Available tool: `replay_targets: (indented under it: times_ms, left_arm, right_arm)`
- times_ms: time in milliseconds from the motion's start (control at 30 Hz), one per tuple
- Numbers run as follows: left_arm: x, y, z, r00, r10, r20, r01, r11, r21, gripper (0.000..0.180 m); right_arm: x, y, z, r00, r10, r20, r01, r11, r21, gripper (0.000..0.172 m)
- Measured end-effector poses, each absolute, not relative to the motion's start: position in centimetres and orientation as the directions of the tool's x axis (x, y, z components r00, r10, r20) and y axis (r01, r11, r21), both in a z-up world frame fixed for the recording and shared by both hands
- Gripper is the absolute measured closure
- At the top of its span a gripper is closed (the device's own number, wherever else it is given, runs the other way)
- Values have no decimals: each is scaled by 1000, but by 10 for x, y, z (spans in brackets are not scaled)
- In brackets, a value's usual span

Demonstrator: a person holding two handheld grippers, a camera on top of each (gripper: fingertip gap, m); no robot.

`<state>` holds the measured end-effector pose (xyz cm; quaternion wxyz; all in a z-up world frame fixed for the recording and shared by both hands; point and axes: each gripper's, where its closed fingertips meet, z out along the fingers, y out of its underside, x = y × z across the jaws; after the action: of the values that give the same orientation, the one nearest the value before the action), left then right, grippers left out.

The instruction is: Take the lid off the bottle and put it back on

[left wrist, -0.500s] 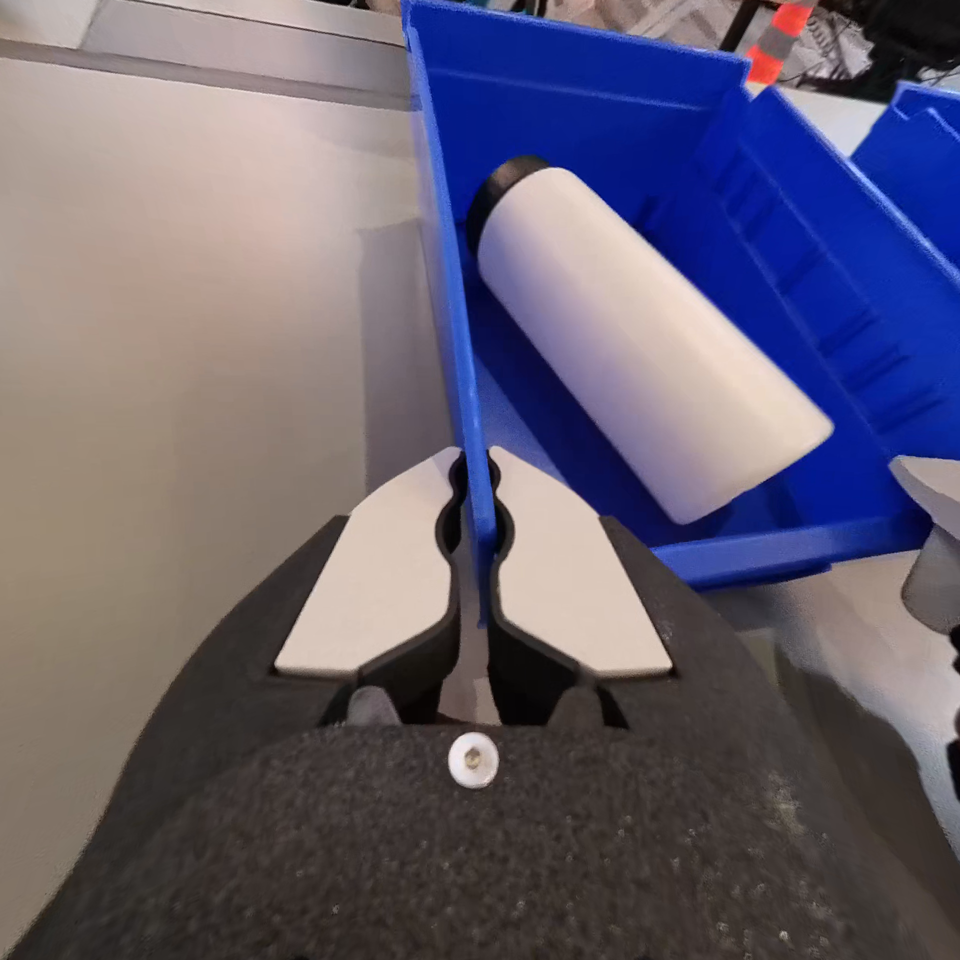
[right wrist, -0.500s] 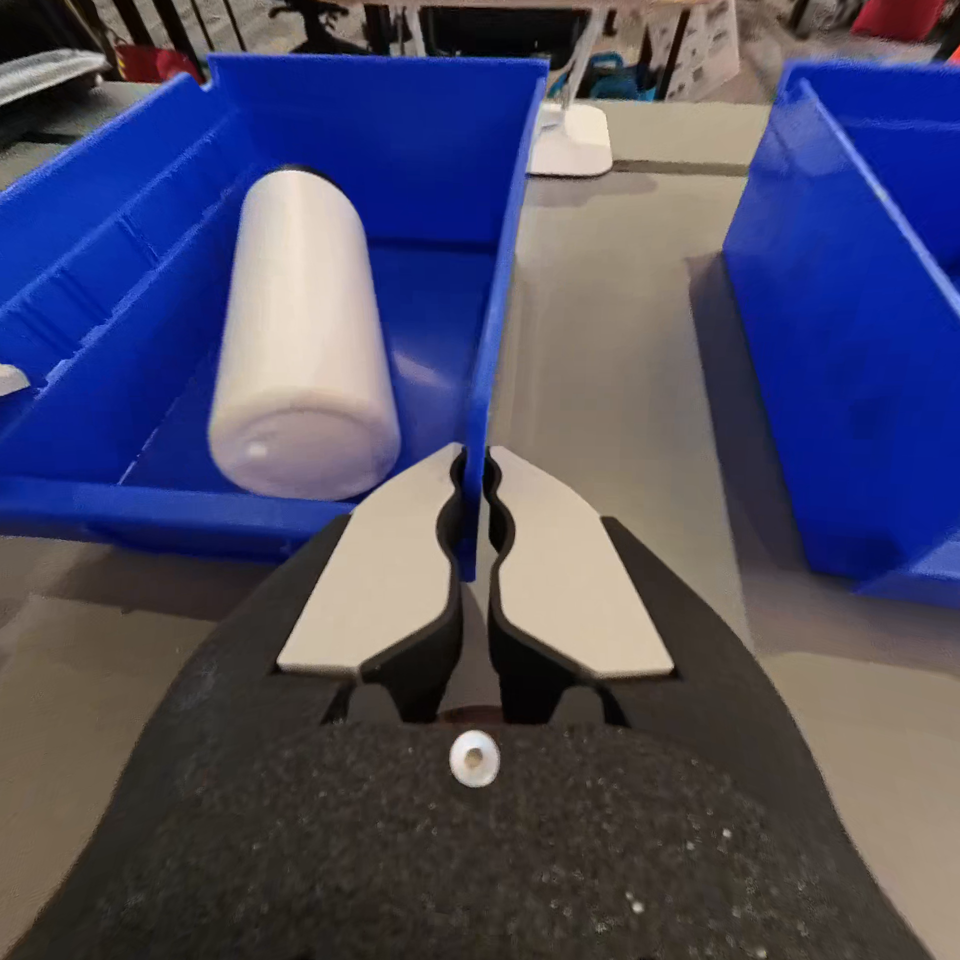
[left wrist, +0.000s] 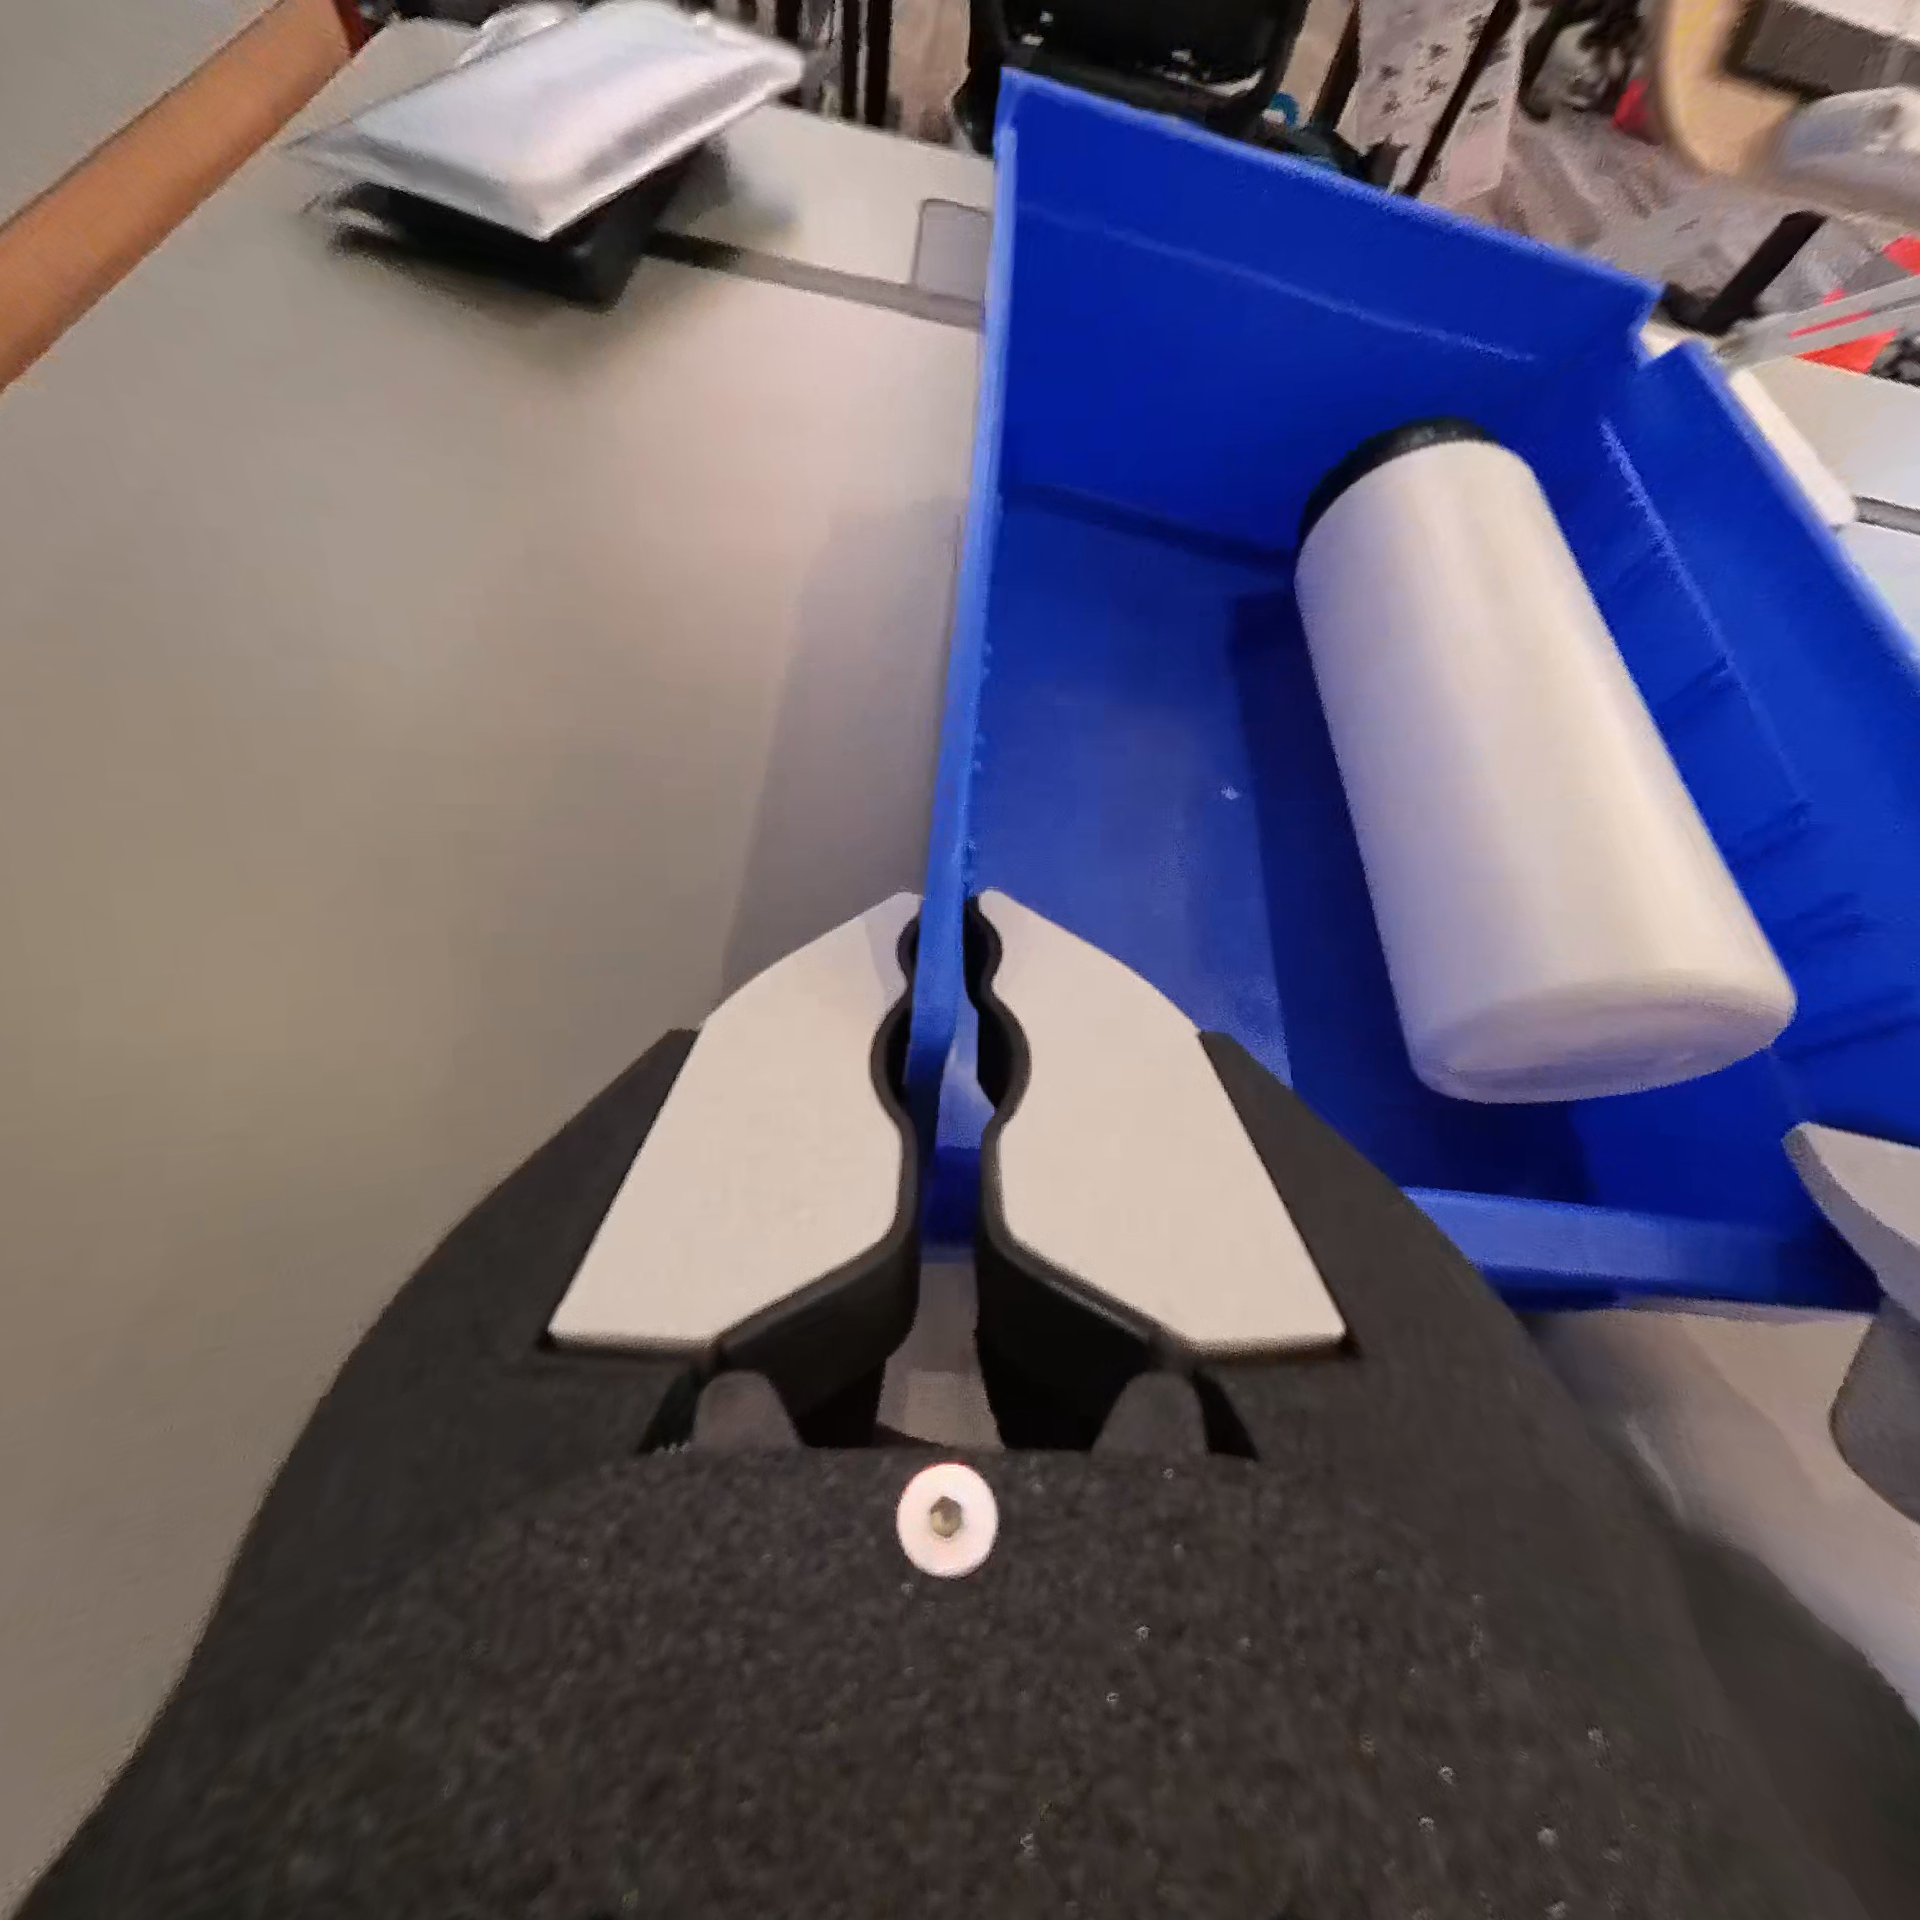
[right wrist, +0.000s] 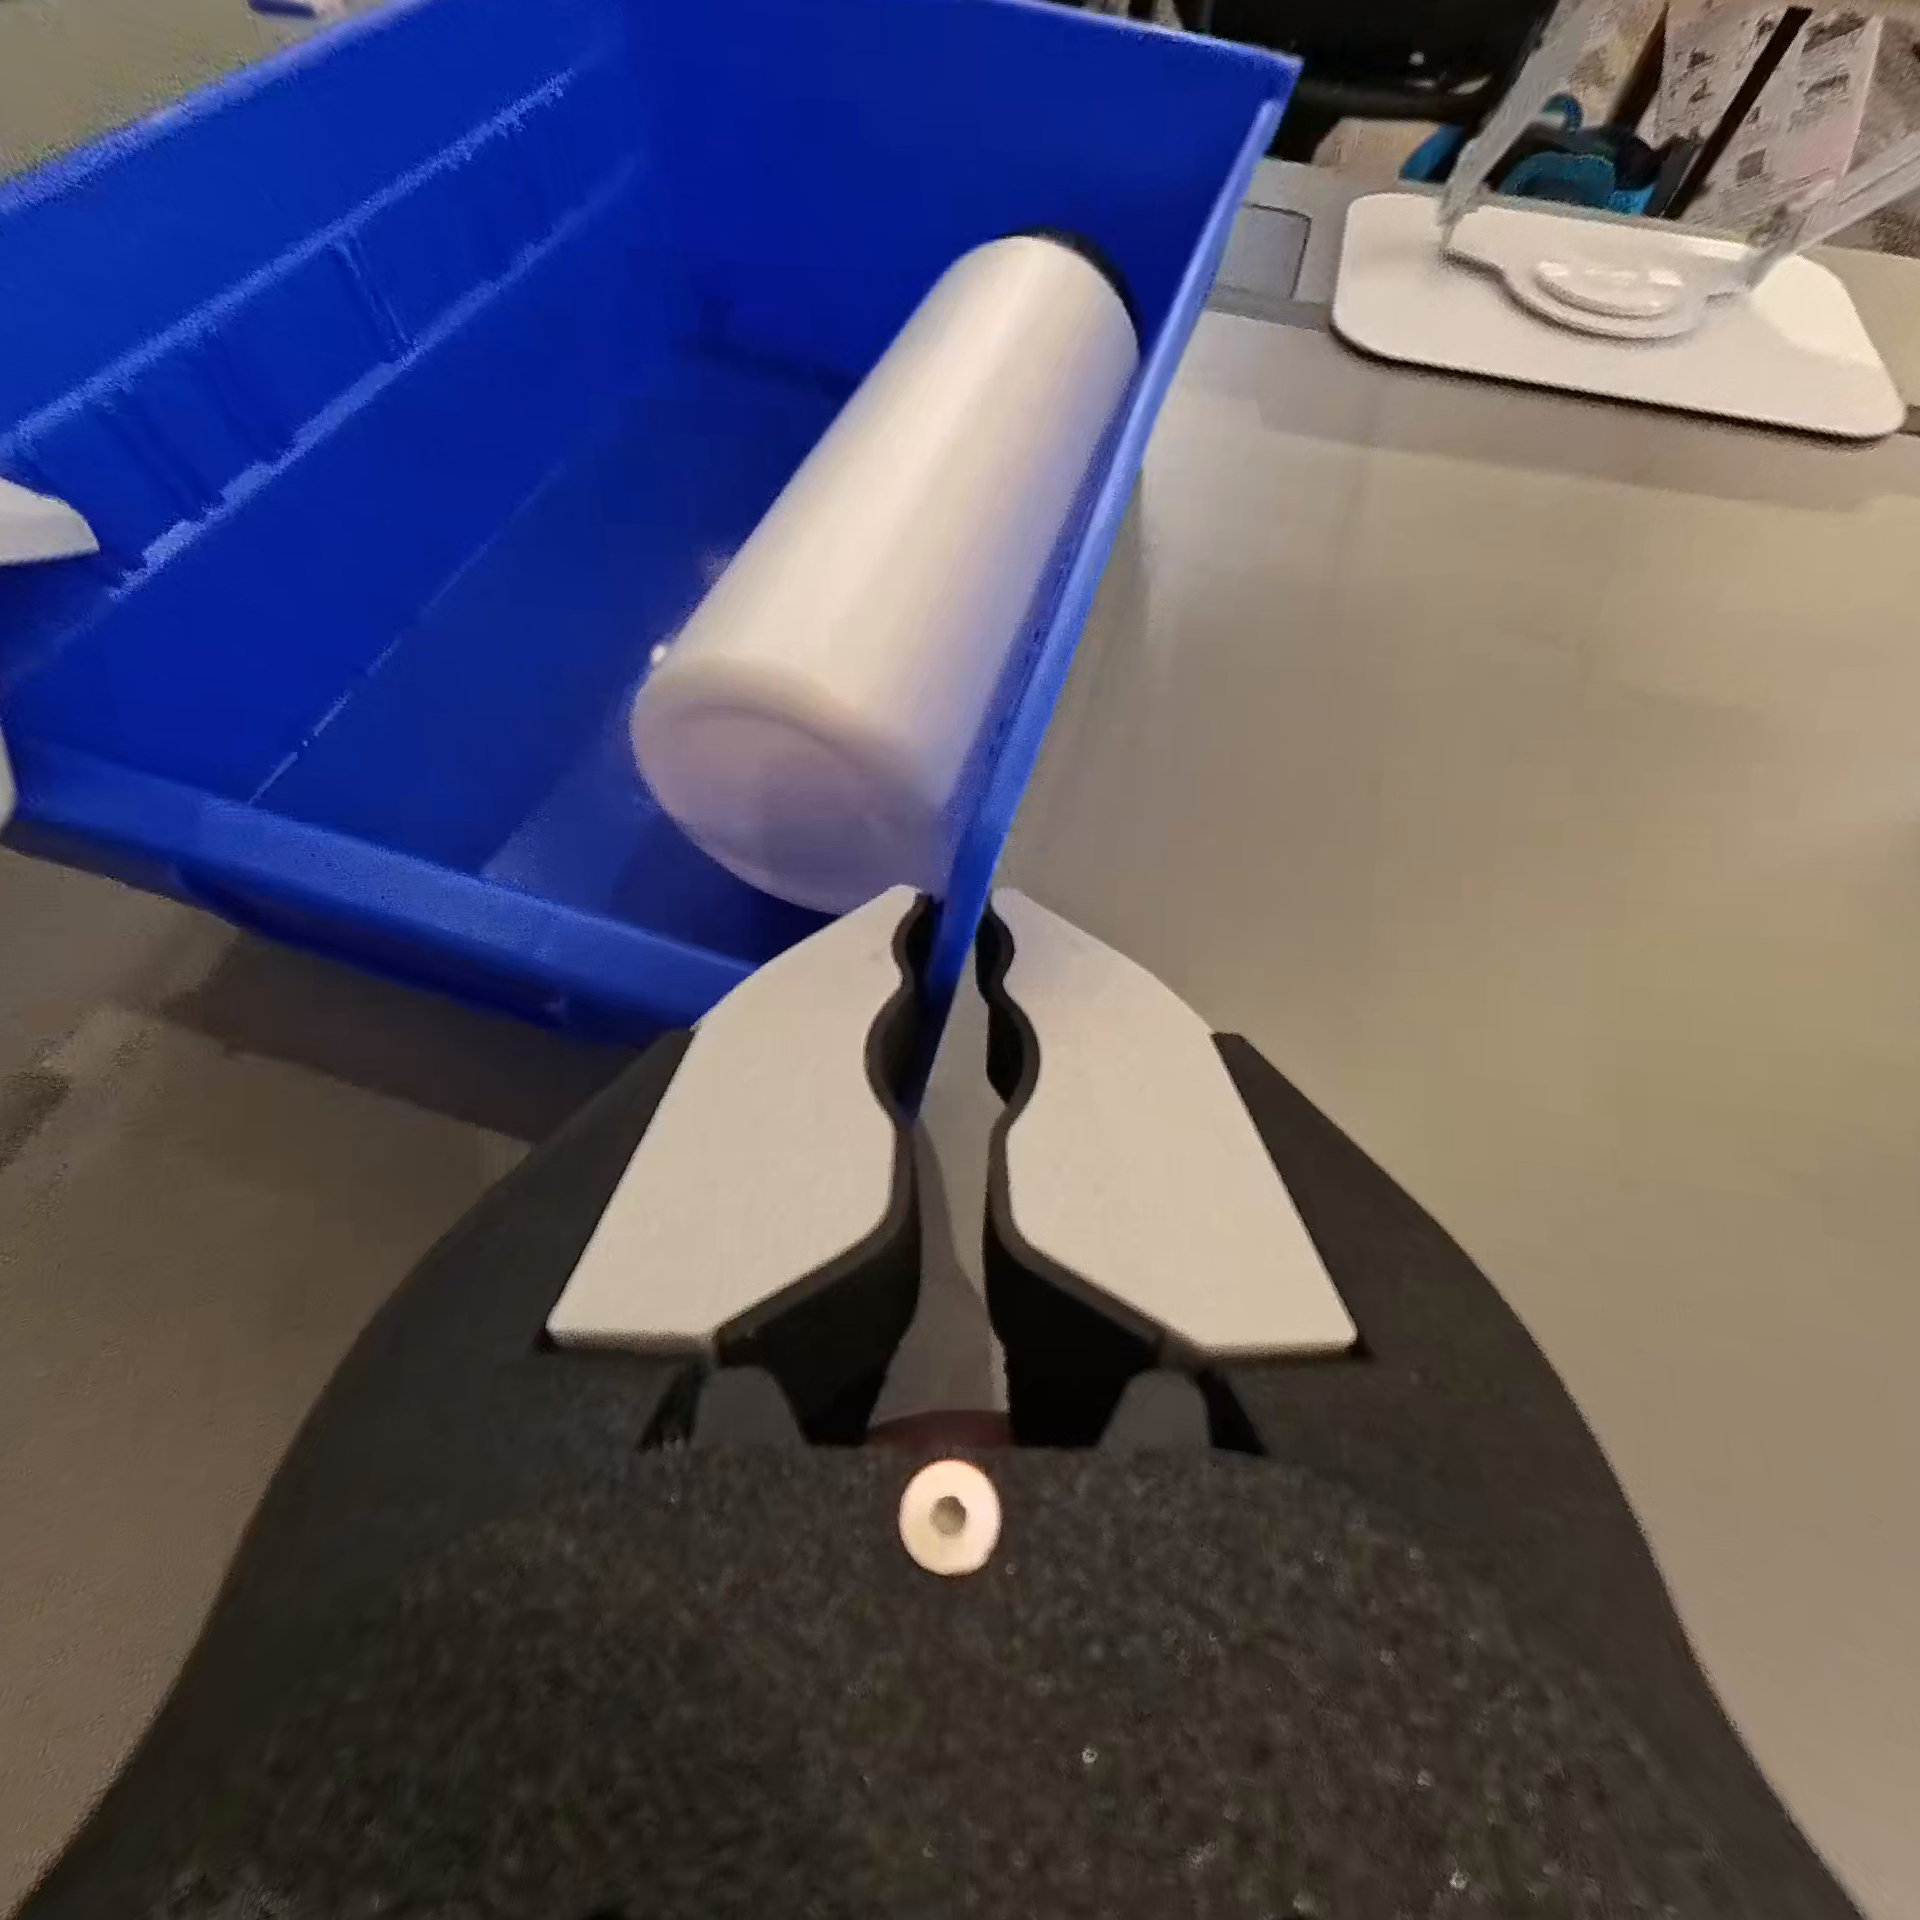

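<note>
Bottle (right wrist: 894,582) is rolling toward the lower right of the lifted, tilting blue bin (left wrist: 1299,312), lid unopened; left gripper (left wrist: 943,935) and right gripper (right wrist: 951,925) are pinching its walls.

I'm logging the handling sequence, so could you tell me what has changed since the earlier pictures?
The blue bin has tipped, and the white bottle inside has rolled toward the wall held by the right gripper. Unchanged: left gripper and right gripper each stay clamped on a side wall; the bottle's black lid is on.
</note>
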<state>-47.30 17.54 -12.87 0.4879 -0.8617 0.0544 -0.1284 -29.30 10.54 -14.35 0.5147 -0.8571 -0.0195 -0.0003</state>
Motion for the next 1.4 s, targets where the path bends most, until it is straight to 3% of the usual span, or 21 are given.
replay_targets:
  times_ms: [167, 333, 467, 633, 767, 933, 1100, 1267, 1333, 1400]
  left_arm:
    - [-486, 183, -131, 948, -194, 251, 119, -516, -848, 176]
    - [-488, 186, -131, 925, -196, 326, 187, -511, -839, 175]
    - [-489, 184, -130, 933, -189, 307, 177, -502, -847, 174]
    - [-495, 173, -88, 936, -213, 279, 190, -360, -913, 133]
    - [-464, 150, -51, 935, -298, 194, 115, -263, -958, 120]
    - [-322, 92, -20, 827, -551, 113, -19, -229, -973, 120]
    - [-100, 8, -42, 517, -814, 266, -100, -365, -925, 121]
    - [51, -25, -103, 434, -841, 324, -252, -459, -852, 109]
    - [76, -20, -112, 484, -819, 308, -256, -469, -845, 94]
    - [91, -18, -113, 502, -811, 300, -247, -467, -849, 91]
  right_arm:
    - [-306, 117, -144, 998, 53, -37, -5, -506, -863, 164]
    - [-312, 117, -143, 983, 185, -3, 99, -538, -837, 160]
    - [-297, 89, -125, 950, 310, 19, 174, -481, -859, 140]
    - [-200, 34, -88, 949, 295, 115, 223, -363, -905, 115]
    - [-69, -1, -75, 974, 93, 207, 227, -365, -903, 106]
    - [92, -43, -80, 944, -215, 251, 150, -400, -904, 108]
    - [208, -74, -84, 859, -460, 227, 39, -383, -923, 113]
    - [233, -67, -130, 913, -393, 106, -100, -468, -878, 108]
    - [240, -62, -138, 914, -395, 93, -118, -477, -871, 124]
    - [246, -54, -136, 915, -399, 67, -131, -451, -883, 157]
